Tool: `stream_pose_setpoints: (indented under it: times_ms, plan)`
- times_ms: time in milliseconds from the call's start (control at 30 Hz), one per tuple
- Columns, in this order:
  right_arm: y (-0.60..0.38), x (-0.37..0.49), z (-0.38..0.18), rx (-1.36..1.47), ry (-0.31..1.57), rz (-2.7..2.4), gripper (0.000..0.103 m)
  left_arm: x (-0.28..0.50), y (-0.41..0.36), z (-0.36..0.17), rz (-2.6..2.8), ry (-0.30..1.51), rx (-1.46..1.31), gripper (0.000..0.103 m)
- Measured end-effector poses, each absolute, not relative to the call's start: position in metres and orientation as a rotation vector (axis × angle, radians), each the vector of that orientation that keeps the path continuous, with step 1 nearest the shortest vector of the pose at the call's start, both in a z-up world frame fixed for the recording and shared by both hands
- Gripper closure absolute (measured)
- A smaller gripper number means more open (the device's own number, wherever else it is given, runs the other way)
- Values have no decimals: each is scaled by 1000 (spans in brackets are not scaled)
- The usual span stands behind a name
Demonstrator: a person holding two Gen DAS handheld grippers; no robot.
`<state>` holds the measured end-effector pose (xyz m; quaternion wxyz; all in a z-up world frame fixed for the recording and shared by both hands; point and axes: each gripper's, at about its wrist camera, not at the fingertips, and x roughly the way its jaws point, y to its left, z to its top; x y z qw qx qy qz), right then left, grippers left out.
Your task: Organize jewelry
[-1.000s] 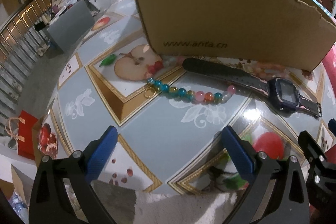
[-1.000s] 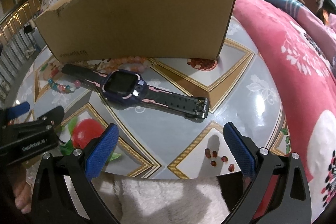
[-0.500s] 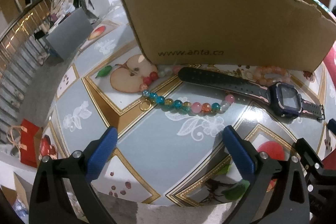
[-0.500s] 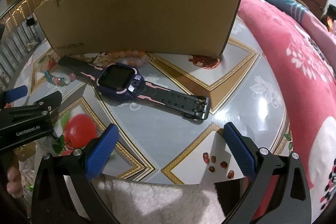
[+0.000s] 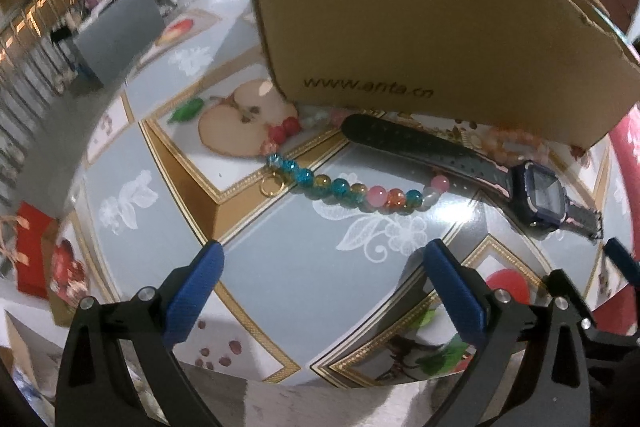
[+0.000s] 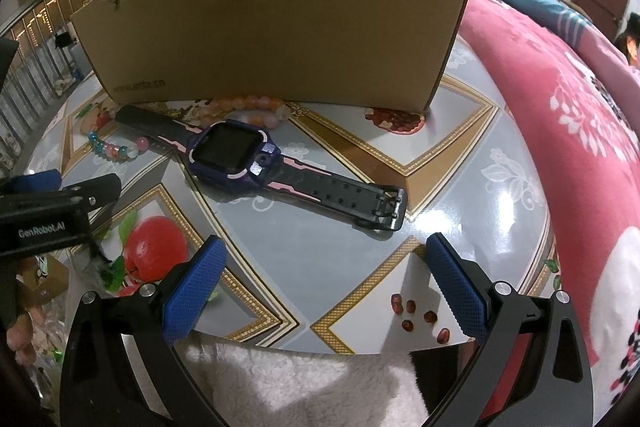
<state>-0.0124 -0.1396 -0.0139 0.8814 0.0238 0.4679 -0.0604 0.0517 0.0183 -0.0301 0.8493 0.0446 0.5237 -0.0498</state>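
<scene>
Comparing with the frames of a second ago, both views have drawn slightly closer to the desk (image 6: 500, 163), so the cardboard box (image 6: 280, 19) and the jewelry before it fill more of each picture; the objects themselves lie where they lay. Left claw (image 5: 320, 259) — blue-padded fingers (image 5: 194, 291) spread wide apart, holding nothing, poised above the patterned desk short of the beaded bracelet (image 5: 348, 187). Right claw (image 6: 322, 255) — likewise wide open and empty, its fingers (image 6: 456, 287) framing the near edge of the desk below the watch's buckle end. Beaded bracelet: a strand of glassy beads in teal, amber, pink, orange and pale white, with red beads at its far end beside the printed apple slice and a small gold ring (image 5: 273, 185) lying against it; its right end touches the watch strap. Smartwatch (image 6: 232, 157): a dark purple square case with a blank black screen, pink-accented black strap laid out flat, running diagonally from near the box to the buckle (image 6: 386, 205). Peach bracelet (image 6: 248, 107): pale orange beads, lying just against the foot of the box and touching the watch. Seen in the right wrist view, the left claw's body enters at the left edge (image 6: 48, 215).
</scene>
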Motion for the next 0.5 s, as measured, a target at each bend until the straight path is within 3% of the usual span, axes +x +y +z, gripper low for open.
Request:
stream_pose_setpoints:
  times_ms: [500]
  plan:
    - [-135,-12,-13,50,974,-123,7,51,14,-31,-124,1072,142,4]
